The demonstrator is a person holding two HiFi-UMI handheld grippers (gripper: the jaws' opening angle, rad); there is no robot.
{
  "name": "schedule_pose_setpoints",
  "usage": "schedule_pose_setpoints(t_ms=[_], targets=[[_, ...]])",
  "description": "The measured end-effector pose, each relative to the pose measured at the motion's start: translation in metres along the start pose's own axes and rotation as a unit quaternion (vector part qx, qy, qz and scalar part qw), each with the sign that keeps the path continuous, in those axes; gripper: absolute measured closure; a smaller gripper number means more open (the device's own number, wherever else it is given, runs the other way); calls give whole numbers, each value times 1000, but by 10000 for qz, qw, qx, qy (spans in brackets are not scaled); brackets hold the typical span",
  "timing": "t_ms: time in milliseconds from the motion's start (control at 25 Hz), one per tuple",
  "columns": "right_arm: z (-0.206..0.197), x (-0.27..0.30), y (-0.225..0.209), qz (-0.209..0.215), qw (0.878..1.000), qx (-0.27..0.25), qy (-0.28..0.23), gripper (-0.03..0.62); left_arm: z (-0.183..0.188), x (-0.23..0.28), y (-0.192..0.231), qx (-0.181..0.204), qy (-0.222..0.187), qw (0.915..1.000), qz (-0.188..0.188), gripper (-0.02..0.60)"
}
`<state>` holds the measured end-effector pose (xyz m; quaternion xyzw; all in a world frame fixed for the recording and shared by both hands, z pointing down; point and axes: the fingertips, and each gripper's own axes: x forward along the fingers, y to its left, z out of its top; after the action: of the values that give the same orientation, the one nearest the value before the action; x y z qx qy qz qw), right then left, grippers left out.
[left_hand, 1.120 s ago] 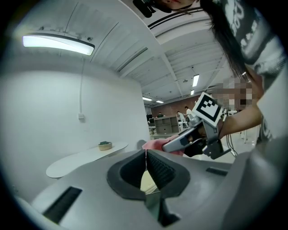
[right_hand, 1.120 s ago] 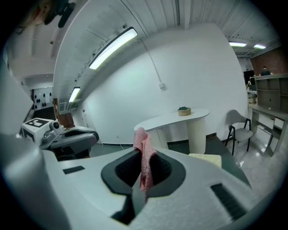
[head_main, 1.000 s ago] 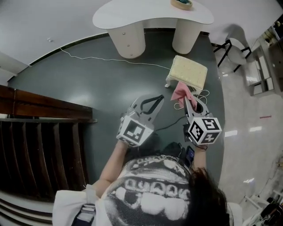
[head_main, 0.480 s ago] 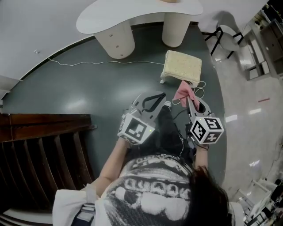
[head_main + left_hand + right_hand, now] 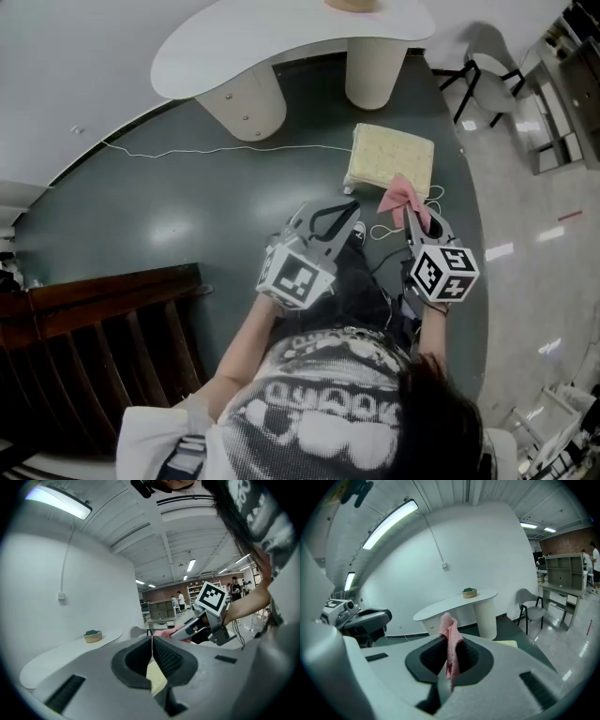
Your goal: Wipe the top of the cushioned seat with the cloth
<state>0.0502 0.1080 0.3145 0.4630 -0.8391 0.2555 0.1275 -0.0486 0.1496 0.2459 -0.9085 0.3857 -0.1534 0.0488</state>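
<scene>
A person stands on a dark floor [image 5: 187,206] with a two-jaw gripper in each hand, both pointed toward a low cushioned seat [image 5: 392,156] with a pale yellow top. The right gripper [image 5: 413,212] is clamped on a pink cloth [image 5: 401,193], which sticks up from between its jaws and, from the head view, overlaps the seat's near edge; whether cloth and cushion touch cannot be told. In the right gripper view the cloth [image 5: 449,626] is pinched between the dark pads, one end rising above the right gripper [image 5: 451,641] and the other trailing down the slot, with a corner of the seat [image 5: 506,643] just beyond.

The left gripper [image 5: 343,212] hangs beside it, well left of the cloth, jaws pressed together and holding nothing. In its own view the left gripper [image 5: 152,638] has its tips meeting, with the seat's yellow top [image 5: 157,677] showing through the gap below them.

Beyond the seat stands a white curved counter [image 5: 234,47] on two rounded pedestals, carrying a small bowl [image 5: 469,592]. A chair [image 5: 487,67] stands to the right of the counter, and a thin white cable [image 5: 216,150] runs across the floor.
</scene>
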Motion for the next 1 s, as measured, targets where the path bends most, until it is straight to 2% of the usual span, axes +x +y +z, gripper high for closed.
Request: schedule_pose_setpoints(t_ms=[280,440,720,1000], targets=[[43,77,-68,-52,9998,47,182,580,-2,88,67,164,162,9997,-45,575],[55,115,-91,14,9996,42,293,580,-4,127,94,219,253,9994,-73,575],[51,150,-109,97,9984,69,551,580,-16,159,112,385,529,9975,-258,575],[42,184,-130,-13,9970,36,778,580,-30,180,131,642,622,9947,-509,575]])
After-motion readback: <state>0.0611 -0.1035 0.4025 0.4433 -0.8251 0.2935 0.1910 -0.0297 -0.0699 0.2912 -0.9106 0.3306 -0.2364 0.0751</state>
